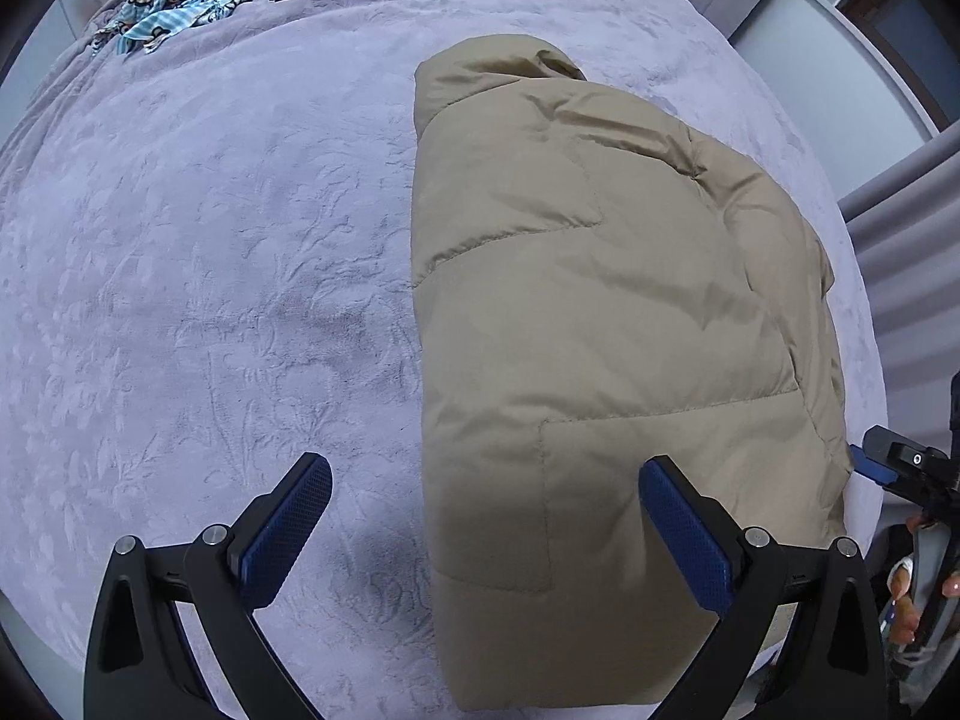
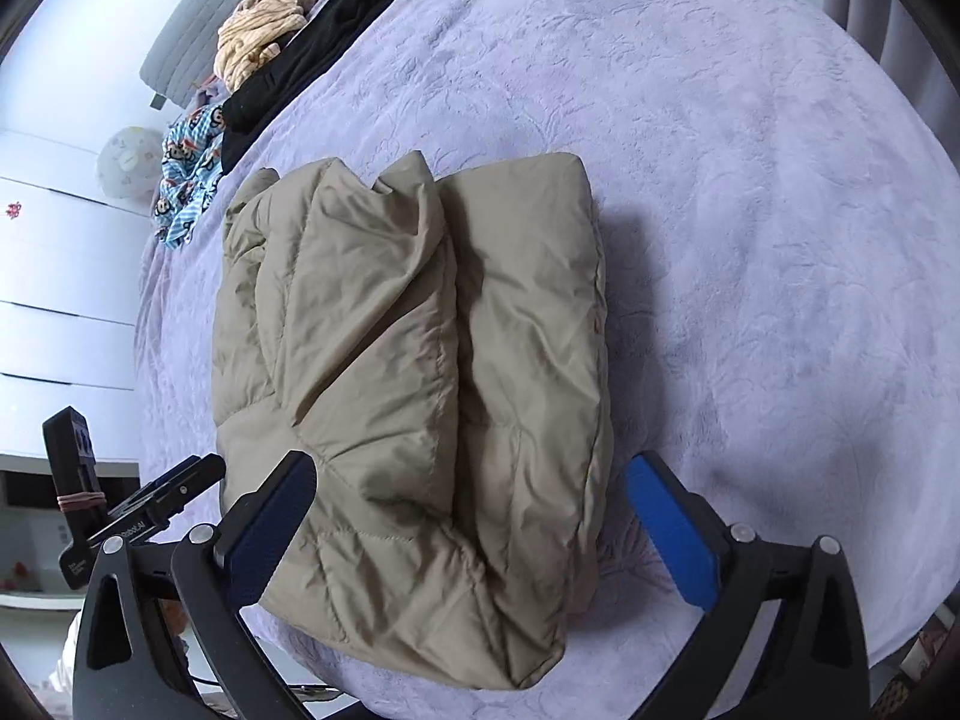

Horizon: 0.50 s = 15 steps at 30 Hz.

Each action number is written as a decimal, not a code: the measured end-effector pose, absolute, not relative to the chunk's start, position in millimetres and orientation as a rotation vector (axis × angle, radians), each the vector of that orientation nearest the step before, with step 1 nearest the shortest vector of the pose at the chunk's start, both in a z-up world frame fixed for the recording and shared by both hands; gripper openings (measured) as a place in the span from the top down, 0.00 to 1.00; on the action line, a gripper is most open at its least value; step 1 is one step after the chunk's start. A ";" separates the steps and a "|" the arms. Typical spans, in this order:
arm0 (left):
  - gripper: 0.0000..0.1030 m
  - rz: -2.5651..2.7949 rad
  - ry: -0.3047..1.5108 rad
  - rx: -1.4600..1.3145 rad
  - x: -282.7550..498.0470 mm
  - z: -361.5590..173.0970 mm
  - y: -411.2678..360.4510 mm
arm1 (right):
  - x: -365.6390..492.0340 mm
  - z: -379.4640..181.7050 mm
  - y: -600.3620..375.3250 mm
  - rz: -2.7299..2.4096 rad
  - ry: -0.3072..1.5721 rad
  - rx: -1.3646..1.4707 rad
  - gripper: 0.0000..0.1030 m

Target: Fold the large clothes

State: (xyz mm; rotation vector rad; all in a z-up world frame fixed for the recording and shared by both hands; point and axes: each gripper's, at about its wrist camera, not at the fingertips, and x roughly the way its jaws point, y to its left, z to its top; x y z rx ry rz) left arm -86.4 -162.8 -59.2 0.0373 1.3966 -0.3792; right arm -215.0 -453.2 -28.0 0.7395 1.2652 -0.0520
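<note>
A folded beige puffer jacket point(image 1: 600, 312) lies on the lilac bedspread point(image 1: 210, 270), filling the centre-right of the left wrist view and the middle of the right wrist view, where a folded sleeve or panel lies along its top. The left gripper point(image 1: 485, 516) hangs above the jacket's near edge with its jaws spread wide, holding nothing. The right gripper point(image 2: 471, 513) is likewise wide open over the jacket's near end, apparently not touching it. At the upper left, a black garment point(image 2: 312, 54) lies beside a blue cartoon-print cloth point(image 2: 189, 174) and a crumpled tan cloth point(image 2: 258, 39).
</note>
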 end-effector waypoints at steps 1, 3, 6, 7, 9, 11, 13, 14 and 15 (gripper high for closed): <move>0.00 -0.383 1.402 0.026 -84.5 -60.9 -162.9 | -212.9 -31.7 -455.5 -0.043 1.275 0.751 0.00; 0.00 -0.401 1.414 -0.014 -79.7 -63.7 -162.9 | -208.3 -41.0 -460.1 -0.024 1.299 0.779 0.00; 0.00 -0.458 1.437 -0.096 -71.1 -70.7 -161.8 | -204.4 -56.9 -466.6 -0.008 1.321 0.820 0.00; 0.00 -0.481 1.450 -0.127 -68.6 -73.9 -160.5 | -203.0 -62.5 -469.3 -0.004 1.326 0.840 0.00; 0.00 -0.529 1.487 -0.201 -61.2 -82.9 -156.7 | -200.2 -75.0 -474.3 0.008 1.337 0.895 0.00; 0.00 -0.572 1.523 -0.263 -52.8 -93.1 -152.6 | -196.6 -85.4 -477.6 0.031 1.335 0.951 0.00; 0.00 -0.602 1.538 -0.303 -45.6 -101.2 -148.9 | -192.2 -92.4 -477.4 0.062 1.330 0.988 0.00; 0.00 -0.617 1.543 -0.321 -41.8 -104.7 -146.9 | -190.0 -94.3 -476.5 0.080 1.325 1.001 0.00; 0.00 -0.632 1.547 -0.338 -39.0 -107.3 -144.8 | -187.2 -95.6 -476.3 0.104 1.314 1.024 0.00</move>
